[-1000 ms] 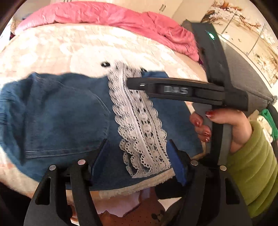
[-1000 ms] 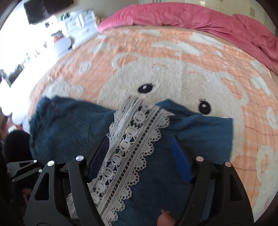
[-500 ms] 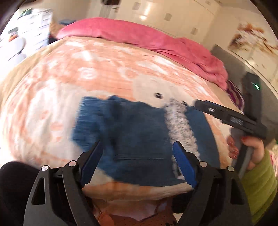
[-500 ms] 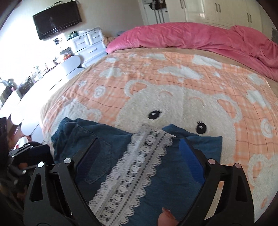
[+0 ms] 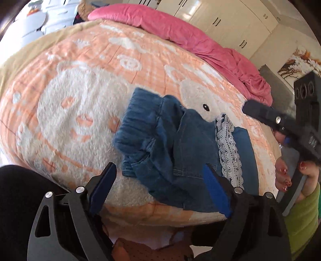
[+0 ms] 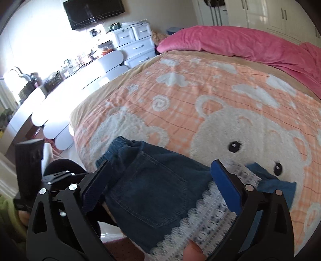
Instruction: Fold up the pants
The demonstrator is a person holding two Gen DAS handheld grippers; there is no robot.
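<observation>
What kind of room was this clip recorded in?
A home bedroom, most likely: a bed with a peach bear-print blanket and pink duvet, a white drawer unit, and a wall-mounted TV.

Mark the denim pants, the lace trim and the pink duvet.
denim pants [image 5: 180, 144], left wrist view, mid panel.
lace trim [image 5: 228, 146], left wrist view, middle of the strip.
pink duvet [image 6: 240, 44], right wrist view, top surface.

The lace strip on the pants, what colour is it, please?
White lace strip, on blue denim pants; clearest in the left wrist view.
</observation>
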